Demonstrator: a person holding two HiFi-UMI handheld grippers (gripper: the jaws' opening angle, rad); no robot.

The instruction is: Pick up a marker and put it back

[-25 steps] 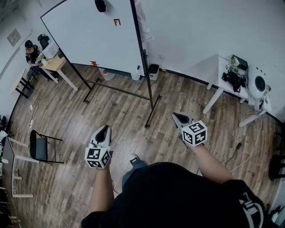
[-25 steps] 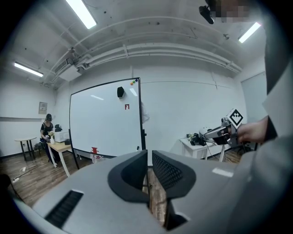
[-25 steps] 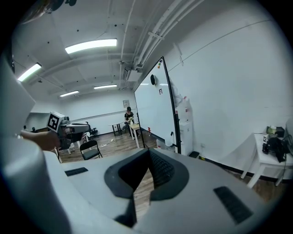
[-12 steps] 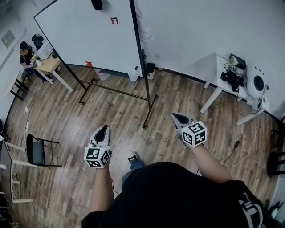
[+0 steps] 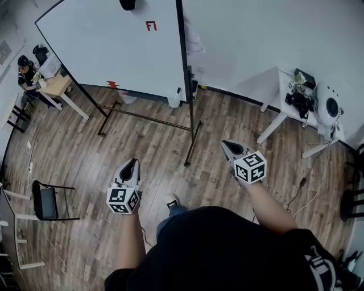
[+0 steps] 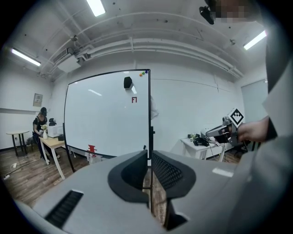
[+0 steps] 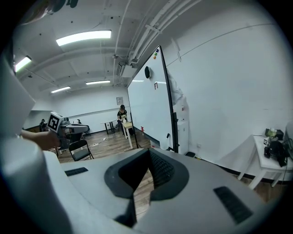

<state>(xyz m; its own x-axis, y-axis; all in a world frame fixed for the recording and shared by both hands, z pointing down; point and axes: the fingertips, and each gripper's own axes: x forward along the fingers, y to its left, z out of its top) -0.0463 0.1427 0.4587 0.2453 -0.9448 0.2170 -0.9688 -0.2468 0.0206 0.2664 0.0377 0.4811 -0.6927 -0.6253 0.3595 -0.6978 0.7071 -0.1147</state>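
A whiteboard (image 5: 114, 45) on a black stand stands ahead, seen also as the whiteboard (image 6: 107, 116) and the whiteboard (image 7: 149, 112) in the gripper views. It carries a black eraser (image 5: 127, 4) and a small red label (image 5: 151, 25). A small dark marker-like thing (image 6: 143, 147) sits at its lower right corner; I cannot tell what it is. My left gripper (image 5: 132, 163) and right gripper (image 5: 226, 144) are held out over the wood floor, well short of the board. Both are shut and hold nothing, as the left gripper (image 6: 149, 157) and right gripper (image 7: 145, 157) also show.
A white table (image 5: 284, 85) with dark gear and a white round device (image 5: 329, 105) stands at the right wall. A black chair (image 5: 44, 200) is at the left. A person (image 5: 25, 68) sits at a wooden table (image 5: 57, 85) far left. A red thing (image 5: 112, 84) sits at the board's lower edge.
The head view has shifted, so the board and the room sit a little differently in it. Both grippers stay shut and in much the same place before the person.
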